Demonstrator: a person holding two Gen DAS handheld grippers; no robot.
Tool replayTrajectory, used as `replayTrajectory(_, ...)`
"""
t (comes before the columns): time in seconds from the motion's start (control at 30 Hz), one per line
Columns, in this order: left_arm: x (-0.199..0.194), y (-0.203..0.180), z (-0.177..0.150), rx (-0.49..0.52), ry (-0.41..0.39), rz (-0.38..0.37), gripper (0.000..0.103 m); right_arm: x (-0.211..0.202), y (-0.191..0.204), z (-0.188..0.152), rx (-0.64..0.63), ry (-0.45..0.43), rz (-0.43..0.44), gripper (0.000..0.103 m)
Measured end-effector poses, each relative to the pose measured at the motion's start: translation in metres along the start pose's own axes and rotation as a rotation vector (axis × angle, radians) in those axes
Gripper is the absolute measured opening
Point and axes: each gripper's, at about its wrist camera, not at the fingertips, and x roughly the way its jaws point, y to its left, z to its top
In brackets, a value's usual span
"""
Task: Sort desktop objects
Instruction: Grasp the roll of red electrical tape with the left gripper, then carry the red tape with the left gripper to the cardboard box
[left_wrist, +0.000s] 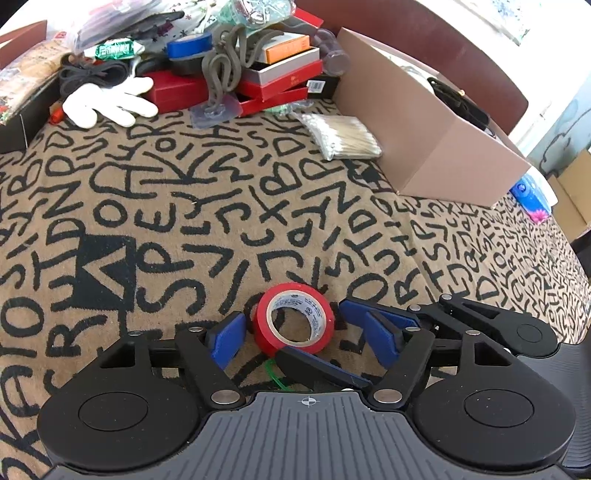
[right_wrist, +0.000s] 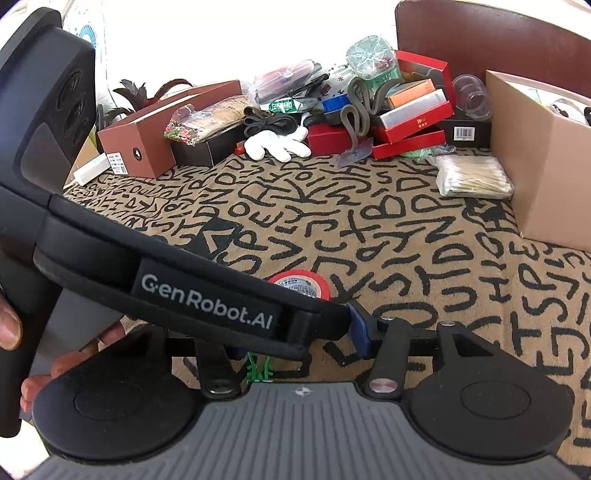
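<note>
A red tape roll (left_wrist: 295, 318) lies tilted on the letter-patterned cloth between the blue fingers of my left gripper (left_wrist: 303, 338), which is open around it. Its left pad (left_wrist: 227, 338) is close to the roll; its right pad (left_wrist: 384, 338) stands apart. The right gripper's blue fingers (left_wrist: 354, 308) reach in from the right and lie across the roll's near side. In the right wrist view the roll (right_wrist: 301, 283) peeks out behind the left gripper's black body (right_wrist: 207, 295), which hides most of my right gripper (right_wrist: 295, 339); only one blue finger (right_wrist: 360, 328) shows.
An open cardboard box (left_wrist: 436, 147) stands at the right, with a bag of cotton swabs (left_wrist: 341, 134) beside it. A pile of red boxes (left_wrist: 280, 88), blue tape (left_wrist: 188, 46), a white glove (left_wrist: 110, 101) and bags lies at the back. A green zip tie (right_wrist: 258, 371) lies near.
</note>
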Motion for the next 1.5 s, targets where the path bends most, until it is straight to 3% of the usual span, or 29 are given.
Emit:
replayTrajectory(0.47,0.004,0.001,0.003,0.012,0.006,-0.002,0.078,0.004,-0.006,0.001,0.025,-0.004,0.031,0.058)
replayTrajectory(1.03,0.001,-0.004,0.001,0.029,0.018,0.003,0.063,0.003,-0.008,0.003,0.017,-0.008,0.052,0.053)
replayTrajectory(1.13,-0.002,-0.011,0.008,0.015,0.016,-0.029,0.063,-0.007,-0.012,0.007,0.010,-0.029,0.031,0.053)
replayTrajectory(1.27,-0.009,-0.036,0.026,0.072,-0.027,-0.054,0.063,-0.028,-0.024,0.020,0.003,-0.082,-0.013,0.052)
replayTrajectory(1.5,-0.021,-0.097,0.080,0.167,-0.125,-0.132,0.062,-0.075,-0.058,0.055,-0.016,-0.230,-0.136,0.052)
